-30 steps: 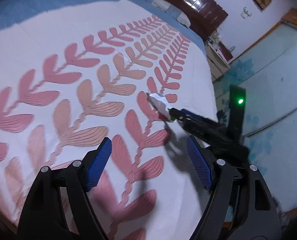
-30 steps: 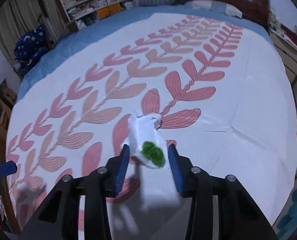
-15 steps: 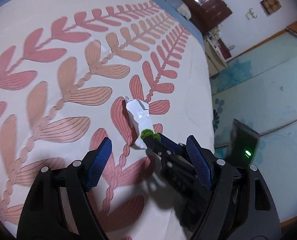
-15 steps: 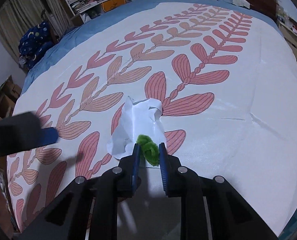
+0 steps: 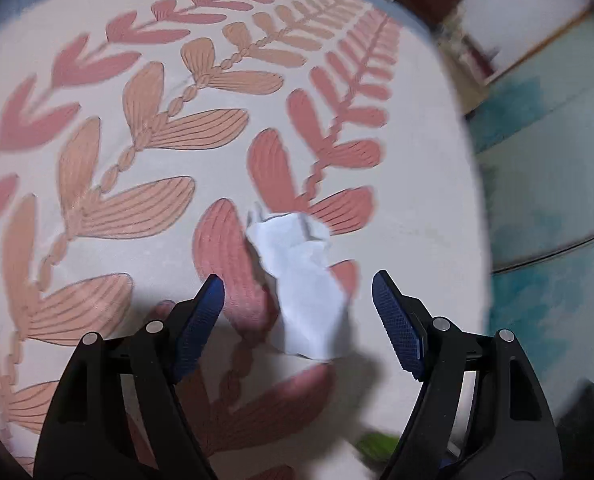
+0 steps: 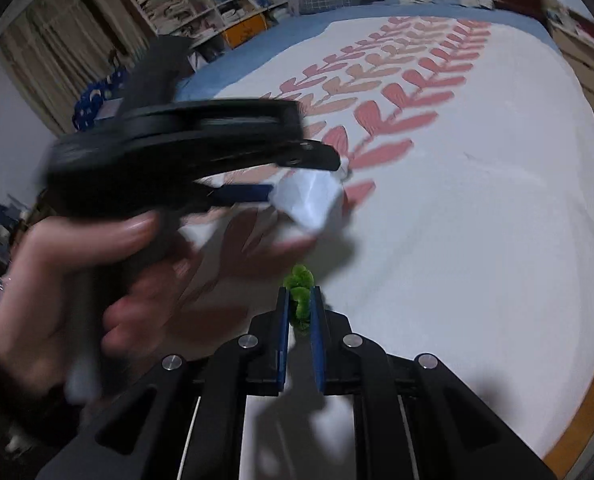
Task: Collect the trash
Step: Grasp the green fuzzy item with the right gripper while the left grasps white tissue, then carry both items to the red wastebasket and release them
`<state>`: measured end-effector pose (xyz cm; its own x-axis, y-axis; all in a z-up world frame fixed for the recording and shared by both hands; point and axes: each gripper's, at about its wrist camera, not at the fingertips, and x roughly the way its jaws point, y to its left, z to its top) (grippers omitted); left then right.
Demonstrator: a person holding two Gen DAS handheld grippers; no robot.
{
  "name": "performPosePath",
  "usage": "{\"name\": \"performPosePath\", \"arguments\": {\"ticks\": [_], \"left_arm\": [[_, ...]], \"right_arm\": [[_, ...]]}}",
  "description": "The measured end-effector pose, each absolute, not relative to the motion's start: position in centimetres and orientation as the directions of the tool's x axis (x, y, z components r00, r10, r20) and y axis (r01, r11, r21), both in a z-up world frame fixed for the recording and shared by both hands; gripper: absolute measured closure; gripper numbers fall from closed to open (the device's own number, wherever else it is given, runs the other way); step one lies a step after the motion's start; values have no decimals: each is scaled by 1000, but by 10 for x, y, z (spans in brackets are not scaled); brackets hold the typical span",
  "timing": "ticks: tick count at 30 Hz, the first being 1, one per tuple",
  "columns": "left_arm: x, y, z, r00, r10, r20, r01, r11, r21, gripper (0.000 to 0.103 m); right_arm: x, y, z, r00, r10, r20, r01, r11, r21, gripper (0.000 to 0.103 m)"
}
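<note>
White paper wad (image 5: 303,280), one; green scrap (image 6: 299,300), one.

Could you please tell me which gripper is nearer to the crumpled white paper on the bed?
The left. The left gripper is open with the crumpled white paper between its fingers. The right gripper is shut on the green fuzzy piece, short of the paper.

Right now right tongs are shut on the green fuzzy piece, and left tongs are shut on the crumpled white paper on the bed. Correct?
Not quite. The left tongs are open, their pads either side of the crumpled white paper, not clamped, as the left wrist view shows. The right tongs are shut on the green fuzzy piece.
</note>
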<state>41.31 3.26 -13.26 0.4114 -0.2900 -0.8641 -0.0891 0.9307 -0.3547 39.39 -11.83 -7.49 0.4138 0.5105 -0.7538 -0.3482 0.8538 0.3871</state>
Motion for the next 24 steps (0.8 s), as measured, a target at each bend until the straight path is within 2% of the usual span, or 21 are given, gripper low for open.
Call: {"name": "performPosePath", "arguments": {"ticks": [2, 3, 4, 5, 7, 10, 16, 19, 24], "left_arm": [[411, 16, -138, 405, -196, -893, -58, 969, -239, 27], [410, 10, -139, 407, -147, -902, -45, 983, -180, 32], [409, 6, -138, 410, -118, -904, -36, 989, -146, 45], [407, 4, -136, 423, -97, -901, -31, 992, -122, 54], [403, 4, -134, 429, -85, -900, -31, 994, -108, 81], [393, 10, -129, 436, -127, -891, -32, 987, -157, 85], [353, 8, -98, 479, -200, -855, -31, 969, -244, 86], [309, -7, -65, 537, -220, -814, 14, 968, -252, 86], [226, -67, -2, 623, -253, -740, 178, 967, -181, 86]], "right_arm": [[371, -134, -76, 413, 521, -747, -319, 851, 417, 91], [362, -140, -76, 415, 519, -747, -307, 853, 422, 91], [349, -147, -77, 416, 513, -751, -295, 857, 422, 91], [338, -154, -77, 421, 507, -752, -283, 861, 422, 91], [315, -169, -78, 419, 502, -756, -271, 864, 423, 91], [289, -192, -78, 427, 487, -762, -230, 873, 430, 91], [230, -249, -55, 488, 441, -753, -166, 894, 416, 91], [204, -279, -32, 541, 418, -730, -143, 901, 410, 91], [149, -339, 16, 649, 357, -672, -97, 915, 393, 91]]}}
